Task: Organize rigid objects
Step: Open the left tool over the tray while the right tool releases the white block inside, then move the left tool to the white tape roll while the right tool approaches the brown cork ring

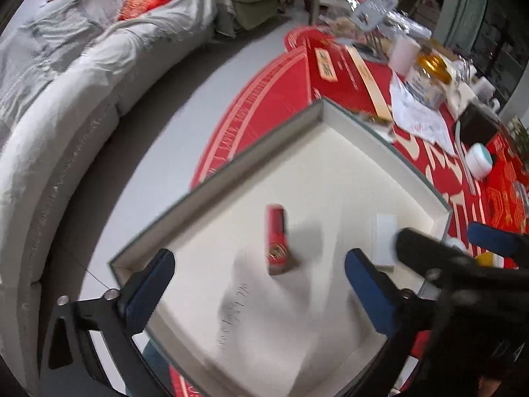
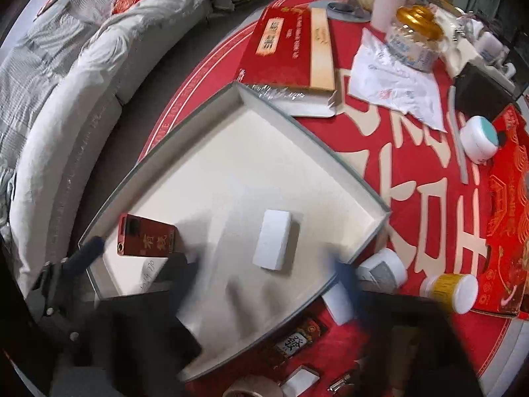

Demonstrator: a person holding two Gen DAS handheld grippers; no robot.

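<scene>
1. Left hand-held gripper (image 1: 259, 284): jaws wide apart, nothing between the pads, pointing steeply down over the tray (image 1: 251, 152).
2. Right hand-held gripper (image 2: 261, 284): jaws also wide apart, empty; its fingers are blurred in its own view. It shows at the right edge of the left wrist view too, over the tray's right corner.
3. Tray: shallow white box lid with grey rim, sits on the desk (image 2: 413, 198), one corner toward the sofa (image 1: 66, 106).
4. Red phone-shaped case (image 2: 147, 236): lies flat inside the tray near its left corner, gold characters on the back. In the left wrist view it sits between the left jaws but below them, not touched.
5. White rectangular block (image 2: 272, 240): lies flat in the tray, centre-right, apart from the red case, between the right jaws but not gripped.
6. Desk covered by a red cloth with large cream characters.
7. Outside the tray, by its near-right rim: white round jar (image 2: 385, 269), yellow-banded bottle (image 2: 451, 289) on its side, another white block (image 2: 337, 304) touching the rim.
8. Far side of the desk: red-and-gold flat gift box (image 2: 287, 53), crumpled paper (image 2: 396, 89), gold-lidded jar (image 2: 415, 33), white-and-teal round container (image 2: 479, 142).
9. Handwriting on the tray floor near the red case, too blurred to read.
</scene>
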